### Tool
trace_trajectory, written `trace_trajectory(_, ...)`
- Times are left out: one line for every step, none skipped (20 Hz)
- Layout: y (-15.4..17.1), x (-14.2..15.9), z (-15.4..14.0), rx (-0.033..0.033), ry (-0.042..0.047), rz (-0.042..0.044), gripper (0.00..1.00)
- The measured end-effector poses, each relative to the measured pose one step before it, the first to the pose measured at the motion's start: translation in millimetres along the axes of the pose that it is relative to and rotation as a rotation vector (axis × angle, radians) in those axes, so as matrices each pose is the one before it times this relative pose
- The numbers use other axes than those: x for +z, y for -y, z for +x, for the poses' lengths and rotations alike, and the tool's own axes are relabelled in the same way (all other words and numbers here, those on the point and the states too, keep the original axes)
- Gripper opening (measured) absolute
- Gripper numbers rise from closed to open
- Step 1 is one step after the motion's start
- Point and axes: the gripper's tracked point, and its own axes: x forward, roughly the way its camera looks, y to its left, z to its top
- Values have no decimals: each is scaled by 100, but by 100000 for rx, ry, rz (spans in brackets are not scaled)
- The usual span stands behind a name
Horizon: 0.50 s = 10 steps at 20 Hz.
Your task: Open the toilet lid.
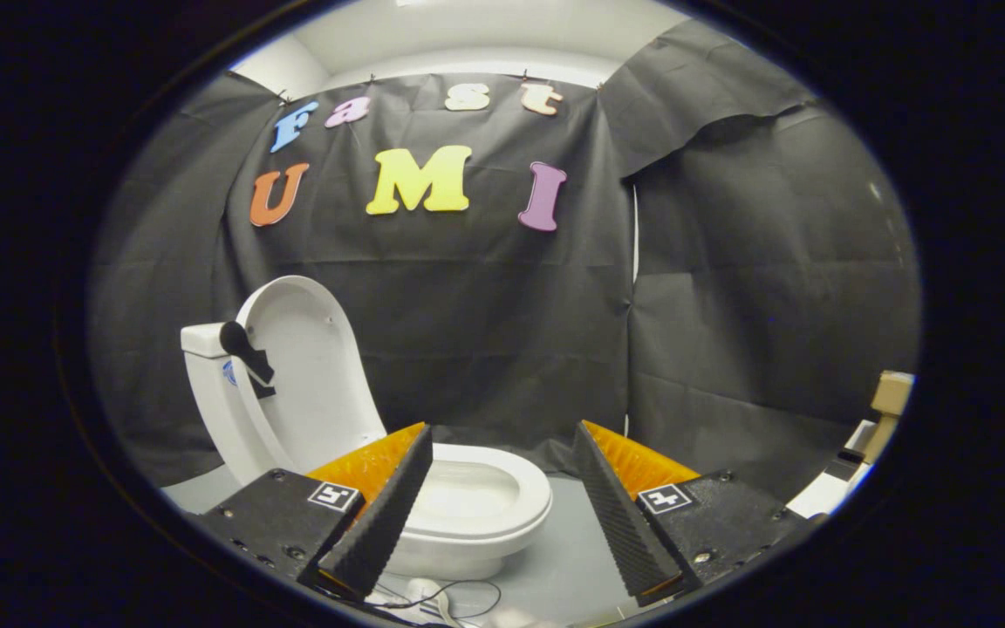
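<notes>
Gripper [502, 453] jaws stood wide apart, holding nothing. Toilet bowl [476, 506] sat just ahead, showing between the fingers and partly behind the left one. Toilet lid [306, 366] was already upright, leaning back against the tank [206, 349], with a black handle [245, 353] fixed at its edge. Lid looked fully open, so the task read as done. Best move: back straight off, fingers kept clear of the lid and the cable [450, 597] on the floor.

The gripper [502, 515] fingers, spread wide and holding nothing, hide part of the toilet bowl [476, 506] rim. A cardboard box [891, 392] is cut off at the side, as is a thin cable [433, 602] on the floor.
</notes>
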Motion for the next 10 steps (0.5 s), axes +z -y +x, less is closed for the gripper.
trace_trajectory(84,-1,-15,-75,-408,664,100)
trace_trajectory(56,-145,17,-34,-334,272,100)
trace_trajectory(55,-59,8,-309,-455,-162,100)
trace_trajectory(82,26,-31,-131,263,-26,100)
trace_trajectory(-68,95,-46,151,133,-167,100)
trace_trajectory(7,-35,60,-27,-29,-247,100)
trace_trajectory(4,27,-39,-47,-48,-37,100)
trace_trajectory(-17,62,-57,23,226,103,100)
trace_trajectory(-45,12,-97,174,194,-81,100)
trace_trajectory(-45,-94,112,-84,-152,-253,100)
